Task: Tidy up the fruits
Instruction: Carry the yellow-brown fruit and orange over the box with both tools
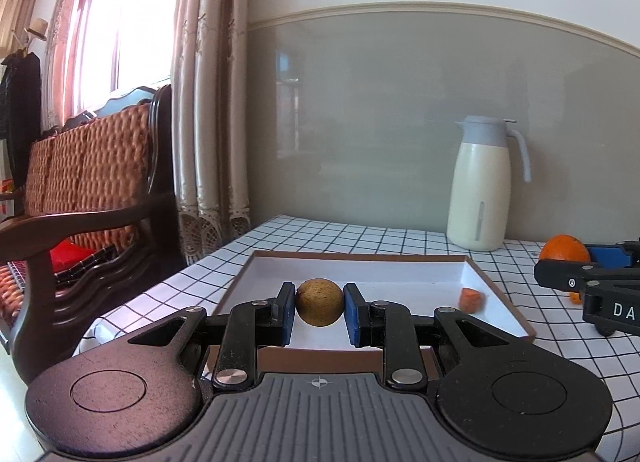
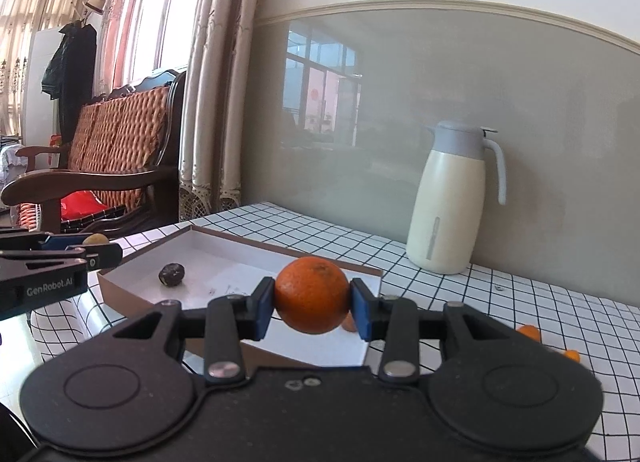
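Note:
My left gripper (image 1: 320,308) is shut on a small round brown fruit (image 1: 320,302), held above the near edge of a shallow brown box with a white floor (image 1: 384,274). A small orange piece (image 1: 471,299) lies at the box's right side. My right gripper (image 2: 312,306) is shut on an orange (image 2: 312,294) above the box's (image 2: 224,258) right part. A dark wrinkled fruit (image 2: 172,274) lies on the box floor at the left. The right gripper with its orange (image 1: 564,248) shows at the right edge of the left wrist view; the left gripper (image 2: 72,250) shows at the left of the right wrist view.
A cream thermos jug with a grey lid (image 1: 482,186) stands by the wall at the back of the checked tablecloth (image 2: 500,302). Small orange bits (image 2: 530,332) lie on the cloth to the right. A wooden armchair with woven cushions (image 1: 80,190) and curtains stand left of the table.

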Tool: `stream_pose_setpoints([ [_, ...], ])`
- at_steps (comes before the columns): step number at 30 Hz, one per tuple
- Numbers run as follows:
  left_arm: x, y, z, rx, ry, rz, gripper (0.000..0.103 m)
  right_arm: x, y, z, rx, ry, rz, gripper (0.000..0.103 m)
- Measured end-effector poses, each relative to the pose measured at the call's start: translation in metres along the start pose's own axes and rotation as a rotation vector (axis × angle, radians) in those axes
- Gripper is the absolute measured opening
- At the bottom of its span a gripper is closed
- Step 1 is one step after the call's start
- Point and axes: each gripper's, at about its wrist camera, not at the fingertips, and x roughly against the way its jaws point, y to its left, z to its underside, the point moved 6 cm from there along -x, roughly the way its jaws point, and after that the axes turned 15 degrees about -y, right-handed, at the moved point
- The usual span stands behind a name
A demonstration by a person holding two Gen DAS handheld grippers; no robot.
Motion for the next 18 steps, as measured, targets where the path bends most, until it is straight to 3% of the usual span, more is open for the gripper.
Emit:
stream_pose_setpoints([
  [18,-0.038,0.005,0.002,-0.007,0.008,-0.004,0.026,-0.036,-0.003,-0.001,0.011,0.014,-0.003,0.031],
])
